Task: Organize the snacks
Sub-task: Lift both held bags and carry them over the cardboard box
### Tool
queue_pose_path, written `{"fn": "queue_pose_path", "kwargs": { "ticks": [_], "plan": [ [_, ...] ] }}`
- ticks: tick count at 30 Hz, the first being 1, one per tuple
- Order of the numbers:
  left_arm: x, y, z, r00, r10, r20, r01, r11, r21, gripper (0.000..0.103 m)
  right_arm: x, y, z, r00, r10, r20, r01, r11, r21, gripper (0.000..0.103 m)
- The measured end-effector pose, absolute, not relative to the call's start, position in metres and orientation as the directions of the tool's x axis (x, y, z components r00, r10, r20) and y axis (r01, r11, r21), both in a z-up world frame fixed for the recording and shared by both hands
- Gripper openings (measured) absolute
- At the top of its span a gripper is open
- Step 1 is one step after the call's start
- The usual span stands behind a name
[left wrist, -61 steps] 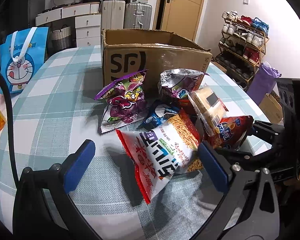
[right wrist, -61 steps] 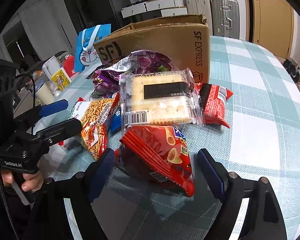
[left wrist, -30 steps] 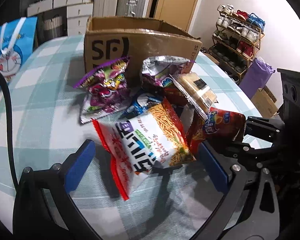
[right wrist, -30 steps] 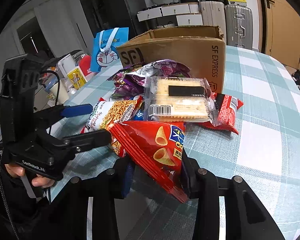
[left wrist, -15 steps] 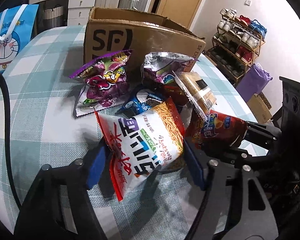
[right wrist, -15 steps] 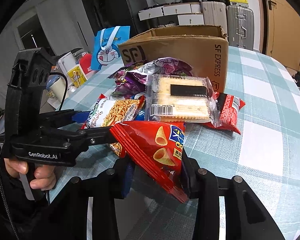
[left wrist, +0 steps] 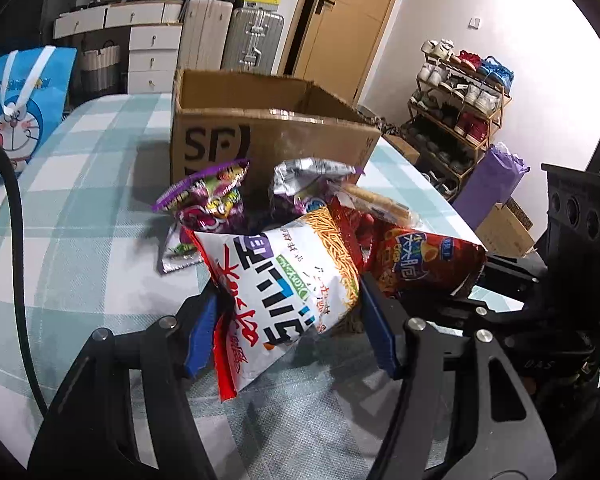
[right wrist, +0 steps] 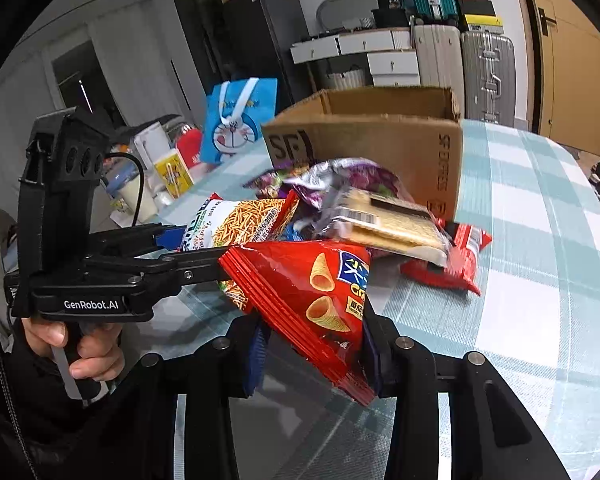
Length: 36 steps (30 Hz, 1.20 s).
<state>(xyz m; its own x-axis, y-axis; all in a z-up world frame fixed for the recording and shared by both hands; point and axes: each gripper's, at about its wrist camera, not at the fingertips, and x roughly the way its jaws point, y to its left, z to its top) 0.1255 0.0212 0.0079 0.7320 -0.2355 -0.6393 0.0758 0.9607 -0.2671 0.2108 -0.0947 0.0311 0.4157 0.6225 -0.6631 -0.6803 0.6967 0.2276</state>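
The left tongs (left wrist: 288, 320), jaws just closing, pinch the white noodle-snack bag (left wrist: 284, 284) above the checked worktop (left wrist: 80, 208), cardboard box (left wrist: 260, 136) behind.

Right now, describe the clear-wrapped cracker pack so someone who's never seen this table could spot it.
Start at the brown cardboard box on the checked tablecloth; a heap of snack bags lies in front of it. On top of the heap, tilted, sits the clear-wrapped cracker pack. It is the only flat, see-through packet, with pale square crackers, a dark label and a barcode.
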Motion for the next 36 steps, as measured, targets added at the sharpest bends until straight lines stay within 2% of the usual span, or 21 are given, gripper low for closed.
{"fn": "queue_pose_path", "kwargs": {
  "ticks": [12,19,27,36],
  "plan": [
    [0.101,0.044,0.050,0.797,-0.197,-0.571,0.047,0.963,-0.266,0.061,0.196,-0.100,0.060,0.440,0.674,-0.593,-0.702,0.670,0.241,0.040],
    [0.092,0.058,0.072,0.821,-0.163,-0.547,0.013,0.963,-0.268,0.061,0.192,-0.100,0.080,0.507,0.652,-0.564,-0.689,0.699,0.189,0.040],
    [0.103,0.066,0.093,0.843,-0.137,-0.520,-0.002,0.966,-0.258,0.062,0.204,-0.100,0.105,0.566,0.642,-0.517,-0.679,0.719,0.150,0.040],
    [0.129,0.075,0.115,0.861,-0.086,-0.502,-0.033,0.974,-0.224,0.062,0.239,-0.111,0.120,0.620,0.618,-0.484,-0.625,0.761,0.172,0.040]
  ]
}}
